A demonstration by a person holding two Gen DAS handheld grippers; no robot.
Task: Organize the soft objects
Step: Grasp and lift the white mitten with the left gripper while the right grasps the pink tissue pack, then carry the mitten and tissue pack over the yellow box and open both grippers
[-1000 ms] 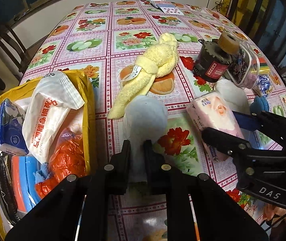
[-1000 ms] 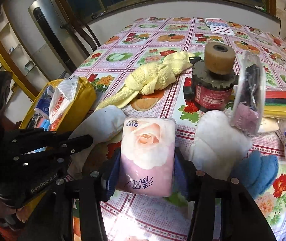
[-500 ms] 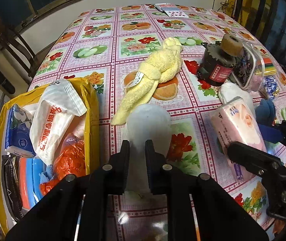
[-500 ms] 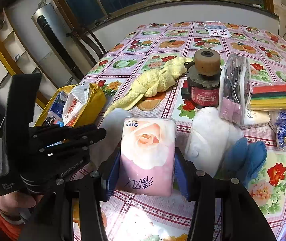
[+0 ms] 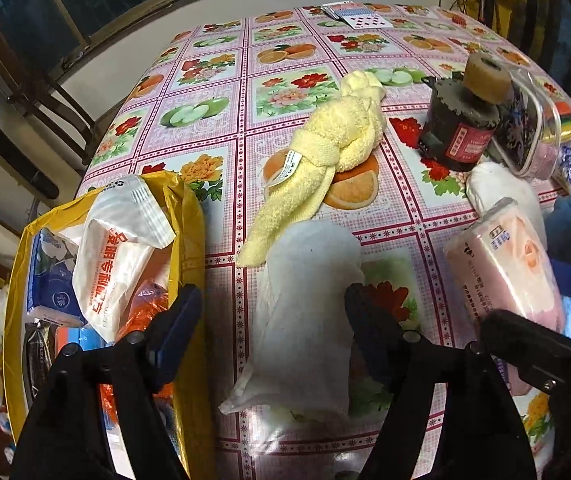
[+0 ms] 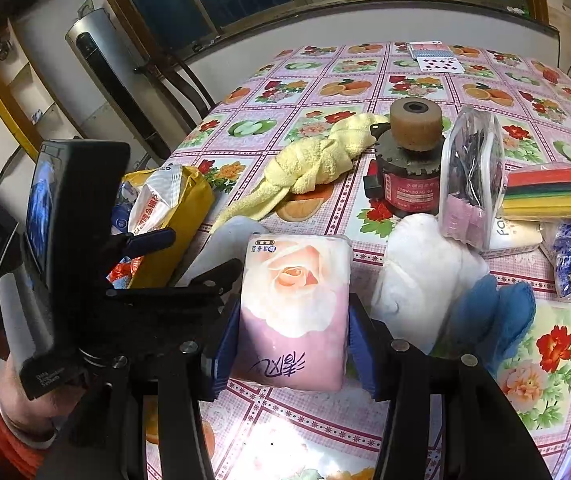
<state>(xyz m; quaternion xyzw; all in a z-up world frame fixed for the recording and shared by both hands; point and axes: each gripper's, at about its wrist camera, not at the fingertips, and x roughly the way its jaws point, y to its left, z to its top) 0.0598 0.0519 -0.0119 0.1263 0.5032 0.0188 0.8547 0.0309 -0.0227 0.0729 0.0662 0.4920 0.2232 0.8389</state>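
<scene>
Half a second back the left gripper (image 5: 269, 320) had its fingers pressed nearly together over the white cloth pouch (image 5: 305, 316); now they stand spread wide, one on each side of the pouch, which lies flat on the table (image 5: 221, 80) near its front edge. Whether either finger touches it cannot be told.

Unchanged is the right gripper (image 6: 291, 340), its blue-padded fingers pinching the pink tissue pack (image 6: 297, 312) by both long sides, the rose print facing up.

Just beyond the pouch's far end lies the knotted yellow towel (image 5: 333, 152), its tail touching the pouch. At the table's left edge sits the yellow bag (image 5: 189, 216), open, with a white plastic packet (image 5: 117, 248), a blue tissue pack (image 5: 49, 276) and something orange inside.

Right of the tissue pack rest a white plush (image 6: 425, 272) and a blue cloth (image 6: 493, 316), touching each other. Behind them stand a dark motor with a tan roller (image 6: 411, 160) and a clear pouch (image 6: 471, 176). Playing cards (image 6: 437, 58) lie at the far edge.
</scene>
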